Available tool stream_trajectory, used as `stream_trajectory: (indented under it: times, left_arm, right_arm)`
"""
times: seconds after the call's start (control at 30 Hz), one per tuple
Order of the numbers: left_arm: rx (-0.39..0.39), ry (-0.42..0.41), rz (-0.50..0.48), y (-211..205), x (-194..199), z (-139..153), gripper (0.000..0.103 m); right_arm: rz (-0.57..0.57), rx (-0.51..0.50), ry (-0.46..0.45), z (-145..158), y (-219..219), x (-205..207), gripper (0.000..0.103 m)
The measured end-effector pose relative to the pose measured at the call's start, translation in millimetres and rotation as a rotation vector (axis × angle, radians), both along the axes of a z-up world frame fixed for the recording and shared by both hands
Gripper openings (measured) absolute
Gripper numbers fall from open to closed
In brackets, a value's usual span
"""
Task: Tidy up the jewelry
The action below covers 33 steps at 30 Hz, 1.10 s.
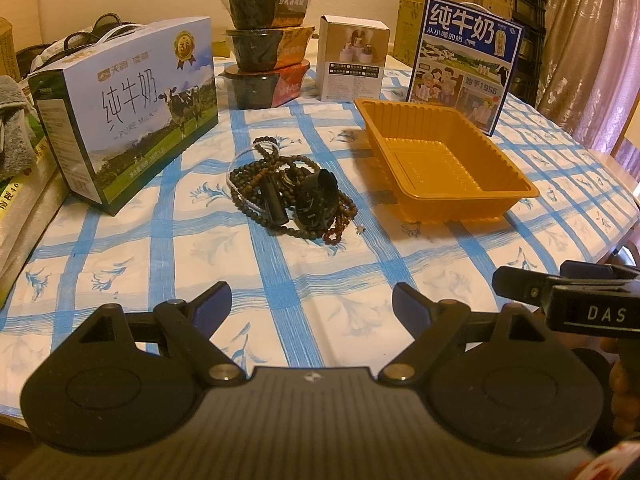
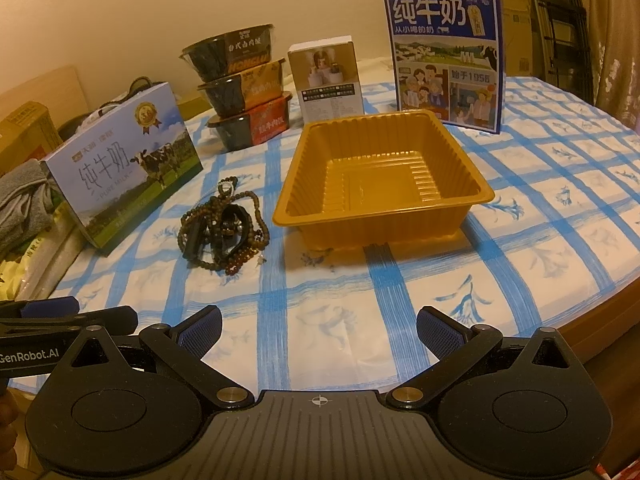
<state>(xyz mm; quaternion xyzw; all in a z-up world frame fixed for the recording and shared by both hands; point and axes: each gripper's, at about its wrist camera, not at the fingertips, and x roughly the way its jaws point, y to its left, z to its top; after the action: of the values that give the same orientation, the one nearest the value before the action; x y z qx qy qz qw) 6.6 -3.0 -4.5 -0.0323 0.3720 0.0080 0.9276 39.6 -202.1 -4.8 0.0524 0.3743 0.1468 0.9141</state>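
Blue-checked tablecloth (image 1: pixel 280 280) carries a tangled heap of bead bracelets (image 1: pixel 288 196) with a black watch (image 1: pixel 316 200) at centre. At its 3 o'clock sits an orange plastic tray (image 1: pixel 516 188), apart. Left gripper (image 1: pixel 312 304) and right gripper (image 2: pixel 318 330) hover near, jaws spread, holding nothing.

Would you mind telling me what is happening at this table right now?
A person holds a two-finger gripper in each hand, and both the left gripper and the right gripper hover open above the checked tablecloth, holding nothing. A tangled pile of bead strands and a black watch lies untouched beside the orange tray, which has nothing in it. Sorting has not begun.
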Motion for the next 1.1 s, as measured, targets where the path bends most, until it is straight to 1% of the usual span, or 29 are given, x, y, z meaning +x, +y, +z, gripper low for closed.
stream_trajectory:
  times: [0.07, 0.23, 0.33, 0.43, 0.5, 0.6, 0.73, 0.83, 0.9, 0.93, 0.97, 1.1]
  left_arm:
    - [0.0, 0.002, 0.0, 0.2, 2.6, -1.5, 0.086]
    - [0.001, 0.012, -0.006, 1.1, 9.1, -8.4, 0.086]
    - [0.001, 0.018, -0.022, -0.7, 16.6, -15.0, 0.086]
    - [-0.006, 0.021, -0.042, -2.5, 26.6, -22.1, 0.086]
    - [-0.008, 0.016, -0.061, -5.2, 33.9, -26.9, 0.086]
    - [-0.005, -0.003, -0.096, -9.2, 45.2, -33.4, 0.086]
    - [0.017, -0.03, -0.129, -18.6, 59.8, -41.2, 0.085]
    - [0.009, -0.025, -0.137, -22.9, 73.5, -46.8, 0.085]
    - [0.007, -0.03, -0.144, -25.2, 82.0, -49.3, 0.085]
    - [0.007, -0.034, -0.147, -26.7, 86.3, -50.4, 0.085]
    - [0.007, -0.037, -0.15, -27.8, 90.2, -51.4, 0.085]
    - [0.015, -0.044, -0.162, -35.6, 105.8, -57.4, 0.084]
  right_arm:
    - [-0.003, 0.003, 0.003, -7.4, -6.3, 2.5, 0.103]
    - [-0.027, 0.006, -0.004, -12.7, -11.2, 7.4, 0.103]
    - [-0.086, 0.051, -0.038, -18.2, -25.9, 14.0, 0.103]
    - [-0.174, 0.123, -0.09, -23.6, -45.3, 21.3, 0.103]
    - [-0.218, 0.146, -0.115, -25.1, -56.8, 28.0, 0.103]
    - [-0.257, 0.131, -0.138, -26.9, -68.1, 40.2, 0.103]
    - [-0.269, 0.087, -0.168, -31.4, -75.1, 53.9, 0.103]
    - [-0.311, 0.092, -0.206, -36.2, -81.2, 63.7, 0.103]
    - [-0.339, 0.103, -0.218, -40.4, -86.2, 72.5, 0.099]
    - [-0.351, 0.105, -0.225, -42.7, -88.2, 77.6, 0.09]
    - [-0.357, 0.107, -0.225, -44.6, -89.6, 83.0, 0.084]
    - [-0.401, 0.109, -0.251, -57.0, -94.7, 101.2, 0.079]
